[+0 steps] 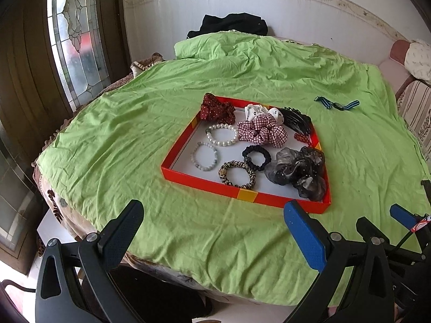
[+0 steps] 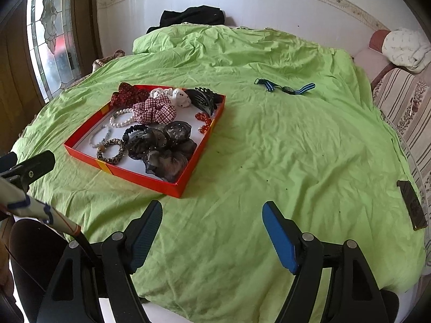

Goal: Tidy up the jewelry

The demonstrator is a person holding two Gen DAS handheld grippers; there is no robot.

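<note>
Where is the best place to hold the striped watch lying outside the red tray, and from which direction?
Grip the striped watch at one strap end, probably coming from above with the right hand-held gripper, which is open. The watch lies flat and stretched out on the green sheet, apart from the red tray, so the narrow strap fits between the fingers.

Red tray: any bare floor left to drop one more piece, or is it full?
The red tray has bare floor along its left wall beside the grey bead bracelet, and a strip in front of the gold braided band. The back and right are crowded: scrunchies, black hair claw, sheer black scrunchie.
</note>
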